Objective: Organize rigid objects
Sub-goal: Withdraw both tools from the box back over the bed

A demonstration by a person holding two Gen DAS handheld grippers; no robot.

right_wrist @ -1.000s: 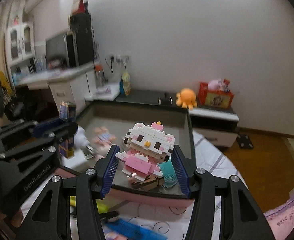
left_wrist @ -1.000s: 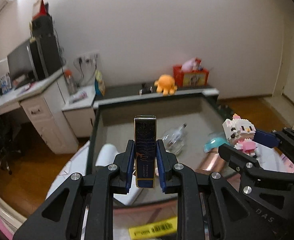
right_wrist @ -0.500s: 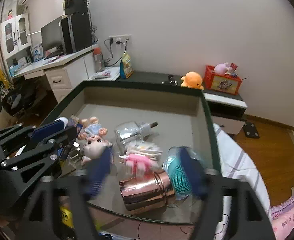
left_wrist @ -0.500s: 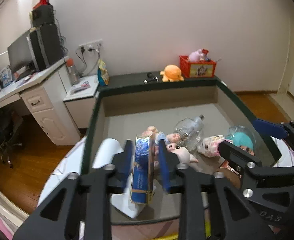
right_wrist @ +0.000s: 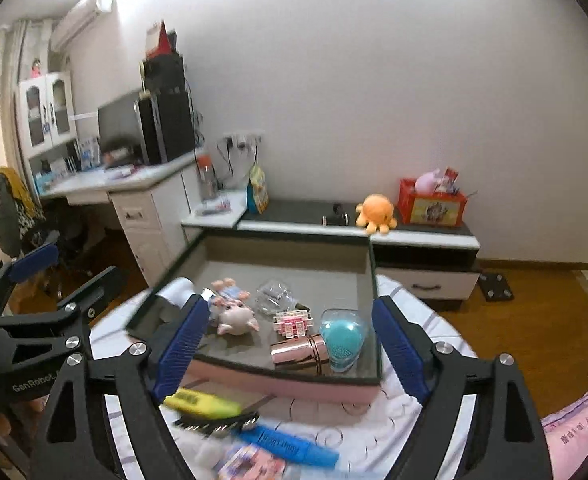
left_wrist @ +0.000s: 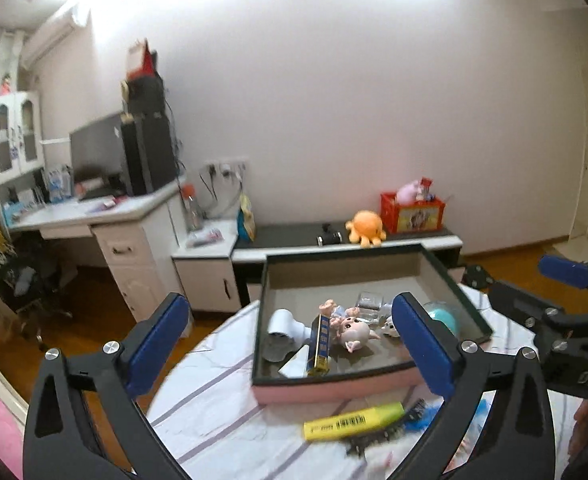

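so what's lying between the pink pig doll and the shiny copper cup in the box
The pink and white brick-built cat figure lies between the pig doll and the copper cup, clearest in the right wrist view.

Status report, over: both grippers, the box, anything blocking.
Left gripper and right gripper jaws just opened, both empty. Blue box and brick cat down in tray. Nothing blocking.

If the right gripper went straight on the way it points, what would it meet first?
Probably the block-built cat figure lying in the tray, on the line between the open jaws of the right gripper; depth is uncertain, so the copper cup might come first.
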